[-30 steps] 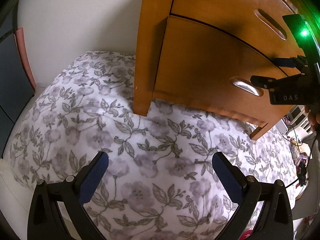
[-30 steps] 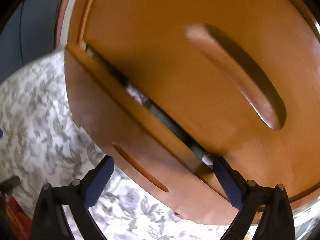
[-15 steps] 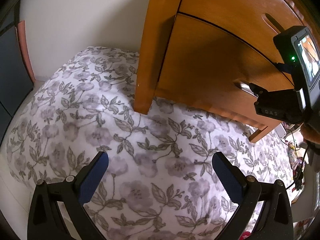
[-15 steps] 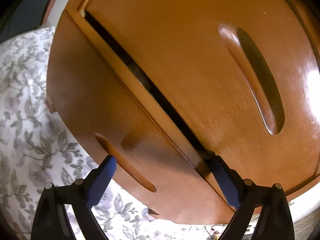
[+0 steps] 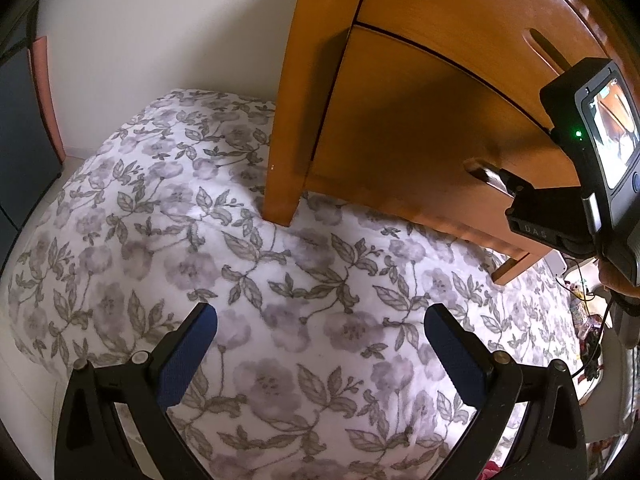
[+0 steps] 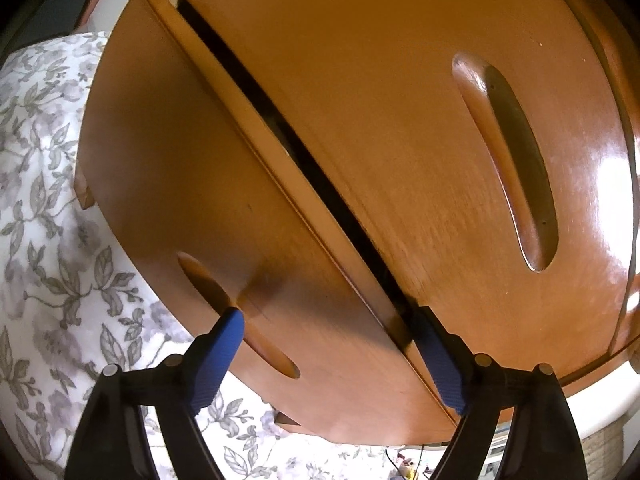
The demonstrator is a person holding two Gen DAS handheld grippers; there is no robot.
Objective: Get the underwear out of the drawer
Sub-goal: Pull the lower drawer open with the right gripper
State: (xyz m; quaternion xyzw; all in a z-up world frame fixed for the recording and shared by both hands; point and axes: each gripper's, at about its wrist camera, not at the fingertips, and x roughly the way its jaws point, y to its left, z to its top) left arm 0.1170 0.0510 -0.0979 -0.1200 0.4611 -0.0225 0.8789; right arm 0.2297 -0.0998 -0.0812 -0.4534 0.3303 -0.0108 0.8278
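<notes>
Two grippers, right gripper (image 6: pixel 328 344) jaws clamped on lower drawer (image 6: pixel 224 216) front, left gripper (image 5: pixel 320 332) jaws wide.

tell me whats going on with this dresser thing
A person is working two handheld grippers at a small wooden chest standing on a floral bedcover. The right gripper has its jaws shut on the front of the lower drawer, one finger in the handle slot, the other over its top edge. The drawer is barely ajar. The left gripper hangs open and empty over the cover.
</notes>
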